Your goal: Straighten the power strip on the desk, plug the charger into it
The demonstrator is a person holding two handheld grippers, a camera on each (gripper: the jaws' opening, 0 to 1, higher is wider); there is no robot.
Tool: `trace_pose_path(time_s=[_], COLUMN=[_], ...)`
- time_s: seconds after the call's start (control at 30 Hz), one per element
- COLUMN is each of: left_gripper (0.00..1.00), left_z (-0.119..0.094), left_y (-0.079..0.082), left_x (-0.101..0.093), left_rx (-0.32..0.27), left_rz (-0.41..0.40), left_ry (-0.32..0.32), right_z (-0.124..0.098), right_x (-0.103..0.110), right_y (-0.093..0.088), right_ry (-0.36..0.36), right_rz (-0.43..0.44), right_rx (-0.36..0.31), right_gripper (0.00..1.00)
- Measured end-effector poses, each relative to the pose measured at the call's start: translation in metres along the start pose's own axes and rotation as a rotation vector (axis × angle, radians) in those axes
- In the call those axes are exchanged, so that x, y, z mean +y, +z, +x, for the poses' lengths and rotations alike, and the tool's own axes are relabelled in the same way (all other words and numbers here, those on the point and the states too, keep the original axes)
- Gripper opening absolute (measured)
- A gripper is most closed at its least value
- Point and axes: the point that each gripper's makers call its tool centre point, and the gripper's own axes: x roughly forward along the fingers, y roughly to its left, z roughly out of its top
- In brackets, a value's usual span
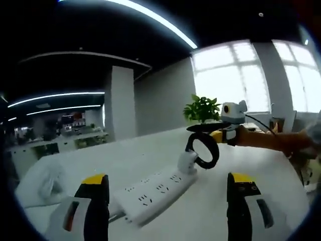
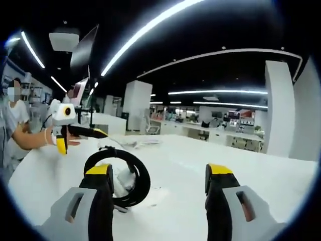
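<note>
Pretty clearly a big open-plan office. Long strip lights [image 2: 150, 25] run across a dark ceiling, and there's a chunky white column [image 1: 122, 103] in the middle of the floor. Behind it you can see rows of desks [image 2: 220, 131] with chairs and clutter on them, stretching way back. One side has huge bright windows [image 1: 235, 75] with a leafy potted plant [image 1: 202, 108] sitting near them. The white table [image 2: 241, 160] up front is wide and plain, the meeting-room kind. A monitor [image 2: 83, 47] sticks up at one end, and a person [image 2: 12, 125] is standing beside it.
</note>
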Motion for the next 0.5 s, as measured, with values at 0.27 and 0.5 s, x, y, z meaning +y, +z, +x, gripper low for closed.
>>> trace_pose_path(time_s=[0.27,0.5], left_gripper=[0.99,0.99], left_z=[0.001,0.002], left_y=[-0.001,-0.006], left_x=[0.003,0.004], left_rx=[0.006,0.017], left_rz=[-0.006,-0.02], left_ry=[0.004,0.007], right_z=[0.004,0.003], right_x=[0.007,0.014], right_y=[-0.005,-0.003], right_ry=[0.059,0.102], right_rz=[-0.02,-0.023], right_rx=[0.022,0.014], right_gripper=[0.62,0.47])
